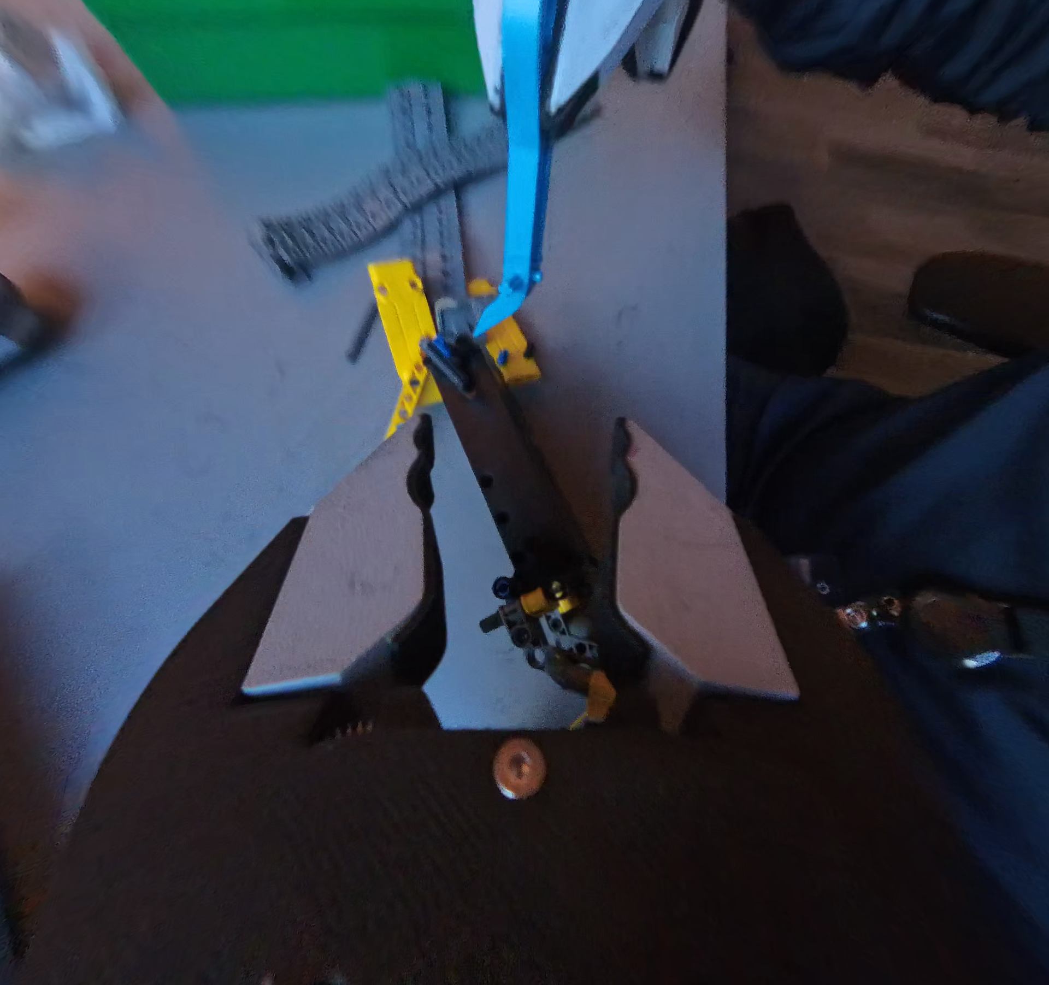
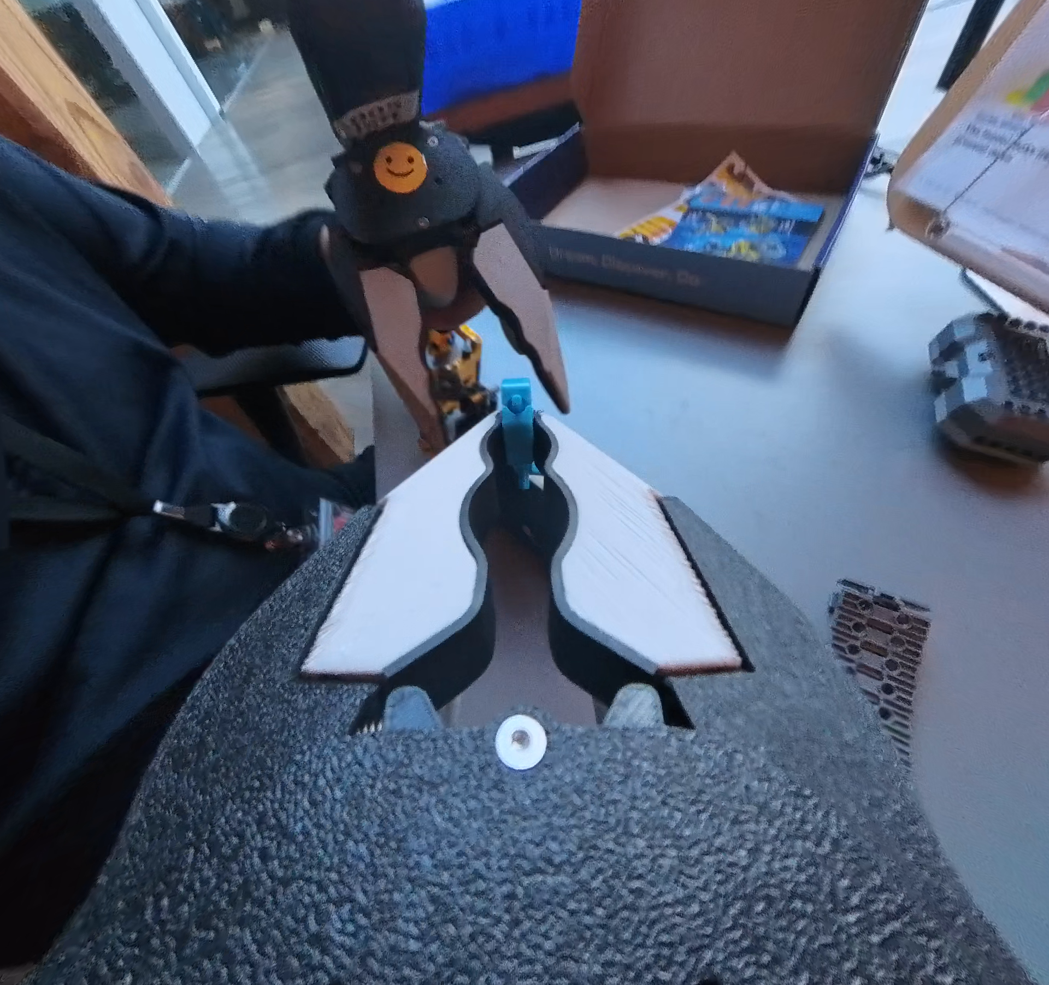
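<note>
You held a blue toy-brick arm (image 2: 516,435) clenched between the tips of your right gripper (image 2: 517,430); in the left wrist view that same blue arm (image 1: 525,163) ran as a long thin bar down from the top of the frame, its hinged tip (image 1: 499,310) meeting the yellow brick assembly (image 1: 406,322) on the grey tabletop (image 1: 170,447). Your left gripper (image 1: 522,435) had its fingers spread wide, released, with a long black perforated beam (image 1: 511,481) lying between them and leaning against the inner face of the right-hand finger. At the near end of that beam sat a cluster of small grey, yellow and black connector pieces (image 1: 545,617). The far end of the beam reached the yellow assembly, close to the blue tip.

All of this lay close to the tabletop edge nearest your body. Behind the yellow assembly, strips of dark grey toy track (image 1: 369,208) crossed one another farther in on the tabletop.

From the right wrist view, your left gripper (image 2: 494,401) pointed downward with its fingers apart, an orange smiley disc (image 2: 399,166) on its body, and yellow brick parts (image 2: 457,367) showing between the fingers. An open cardboard box (image 2: 709,276) with printed booklets (image 2: 732,220) inside stood toward the far edge. A rolled grey track (image 2: 982,384) lay at the right edge, and a flat dark perforated piece (image 2: 880,634) nearer you on the right.
</note>
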